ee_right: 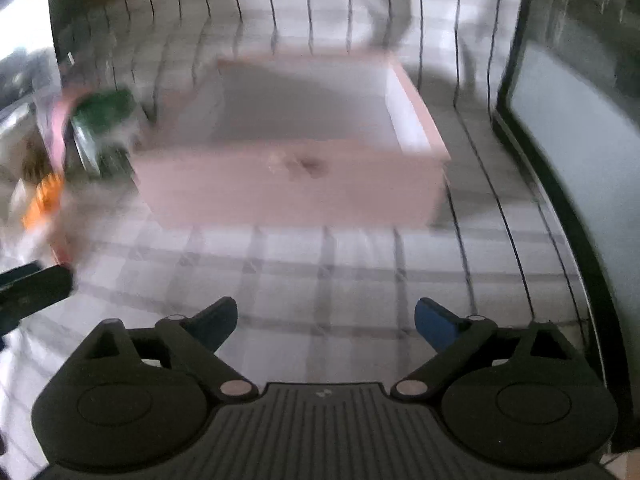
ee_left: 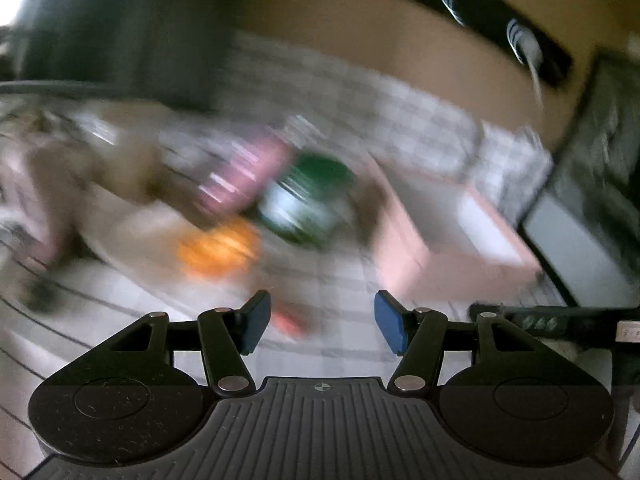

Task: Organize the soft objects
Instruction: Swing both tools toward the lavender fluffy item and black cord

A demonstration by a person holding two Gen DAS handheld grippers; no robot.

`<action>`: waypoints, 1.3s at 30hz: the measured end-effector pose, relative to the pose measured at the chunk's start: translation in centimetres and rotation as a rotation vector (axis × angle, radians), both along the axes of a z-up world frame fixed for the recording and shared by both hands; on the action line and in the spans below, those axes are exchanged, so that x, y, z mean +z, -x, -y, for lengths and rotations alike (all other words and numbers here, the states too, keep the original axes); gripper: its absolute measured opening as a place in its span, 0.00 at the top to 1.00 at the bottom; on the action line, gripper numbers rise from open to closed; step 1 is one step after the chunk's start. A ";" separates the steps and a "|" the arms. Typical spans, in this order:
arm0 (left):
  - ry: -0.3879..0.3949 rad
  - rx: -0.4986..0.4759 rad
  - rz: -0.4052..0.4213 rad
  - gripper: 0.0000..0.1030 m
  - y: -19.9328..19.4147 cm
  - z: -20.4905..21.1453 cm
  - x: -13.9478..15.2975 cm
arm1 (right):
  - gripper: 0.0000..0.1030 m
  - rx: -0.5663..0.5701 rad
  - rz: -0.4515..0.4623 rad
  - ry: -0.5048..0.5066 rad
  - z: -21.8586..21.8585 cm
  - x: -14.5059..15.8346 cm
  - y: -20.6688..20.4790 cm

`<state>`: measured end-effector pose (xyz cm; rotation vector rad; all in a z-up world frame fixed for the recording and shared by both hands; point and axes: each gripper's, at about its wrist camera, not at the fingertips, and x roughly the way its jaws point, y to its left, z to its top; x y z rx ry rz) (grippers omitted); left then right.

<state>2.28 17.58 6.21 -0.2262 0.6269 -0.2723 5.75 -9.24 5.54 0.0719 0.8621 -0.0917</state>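
Note:
Both views are blurred by motion. My left gripper is open above a checked cloth, with nothing between its blue pads. Ahead of it lie an orange soft thing, a green-and-white one and a pink one; a small red thing shows just below the pads. A pink box stands open to their right. My right gripper is open and holds nothing, facing the same pink box, whose inside looks bare. The green thing and orange thing lie left of it.
A dark-framed screen stands along the right side and also shows as the screen in the left wrist view. A black gripper part pokes in at the right wrist view's left edge. Blurred clutter fills the far left.

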 end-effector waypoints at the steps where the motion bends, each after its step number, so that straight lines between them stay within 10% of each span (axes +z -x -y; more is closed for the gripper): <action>1: 0.003 0.022 0.022 0.39 -0.3 -2.7 0.9 | 0.06 -0.017 0.053 -0.008 -2.0 1.6 -0.4; 11: -0.200 0.256 0.079 0.40 -6.7 -25.1 9.3 | 0.06 0.169 0.375 -0.054 -21.3 15.8 -5.4; 20: -0.133 0.081 -0.137 0.40 -12.8 -26.6 8.0 | 0.06 0.405 0.475 -0.025 -27.2 23.6 -6.3; 29: -0.006 0.159 -0.205 0.40 -13.5 -25.2 2.0 | 0.10 0.729 0.304 0.107 -27.0 17.9 -5.9; 32: -0.049 0.172 -0.114 0.40 -10.5 -25.1 2.3 | 0.27 0.827 0.210 0.116 -28.1 13.5 -6.0; 39: -0.122 0.119 -0.238 0.40 -7.2 -24.1 -1.5 | 0.32 0.839 0.096 0.066 -29.3 7.1 -5.8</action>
